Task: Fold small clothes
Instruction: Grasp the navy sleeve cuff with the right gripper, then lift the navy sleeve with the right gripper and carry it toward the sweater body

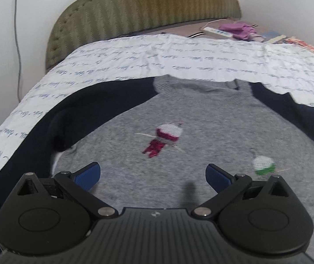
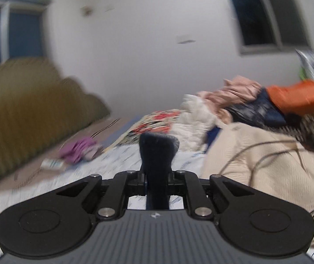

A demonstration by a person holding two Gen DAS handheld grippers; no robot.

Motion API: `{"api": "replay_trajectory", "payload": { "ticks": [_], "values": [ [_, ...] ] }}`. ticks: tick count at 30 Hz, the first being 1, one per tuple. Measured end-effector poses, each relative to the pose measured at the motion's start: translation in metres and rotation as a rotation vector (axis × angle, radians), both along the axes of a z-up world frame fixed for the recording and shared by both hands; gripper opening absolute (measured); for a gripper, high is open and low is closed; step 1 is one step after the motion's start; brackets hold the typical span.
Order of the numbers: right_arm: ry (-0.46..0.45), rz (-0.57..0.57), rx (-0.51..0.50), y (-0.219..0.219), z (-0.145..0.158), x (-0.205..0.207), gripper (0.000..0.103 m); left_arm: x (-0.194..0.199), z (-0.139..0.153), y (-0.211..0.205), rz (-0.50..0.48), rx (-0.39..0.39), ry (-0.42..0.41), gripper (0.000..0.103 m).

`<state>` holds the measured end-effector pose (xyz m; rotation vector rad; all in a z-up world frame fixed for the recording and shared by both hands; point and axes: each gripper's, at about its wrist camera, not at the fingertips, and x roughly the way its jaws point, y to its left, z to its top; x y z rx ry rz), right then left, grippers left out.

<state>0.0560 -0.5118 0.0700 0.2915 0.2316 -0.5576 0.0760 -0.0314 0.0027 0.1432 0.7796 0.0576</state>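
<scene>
A small grey sweater [image 1: 201,118] with navy sleeves and stitched red and green figures lies flat on the white printed bedspread [image 1: 135,59]. In the left wrist view my left gripper [image 1: 153,176] hovers over the sweater's lower front, its blue pads wide apart with nothing between them. In the right wrist view my right gripper [image 2: 157,176] is shut on a navy sleeve [image 2: 158,151] of the sweater, whose cuff stands up past the fingertips. That view is blurred and looks across the bed.
An olive padded headboard [image 1: 146,11] stands at the far end. A power strip [image 1: 217,32] and purple cloth [image 1: 238,29] lie near it. A pile of clothes with a cream knit [image 2: 256,160] and an orange item [image 2: 300,98] fills the right side.
</scene>
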Motion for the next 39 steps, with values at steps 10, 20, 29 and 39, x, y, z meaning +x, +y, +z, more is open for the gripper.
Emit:
{"api": "replay_trajectory", "payload": {
  "ticks": [10,20,29,39],
  "values": [
    [0.074,0.391,-0.075,0.156,-0.029,0.022,0.013,0.000,-0.002,0.017,0.034,0.042,-0.017,0.103],
    [0.173,0.592,-0.071,0.267,-0.059,0.041,0.013,-0.002,-0.004,0.026,0.049,0.073,-0.026,0.103],
    [0.189,0.678,-0.131,0.327,-0.062,0.051,0.013,-0.002,-0.002,0.043,0.093,0.067,-0.032,0.103],
    [0.204,0.712,-0.201,0.363,-0.065,0.056,0.013,-0.004,-0.002,0.055,0.110,0.050,-0.030,0.103]
  ]
}}
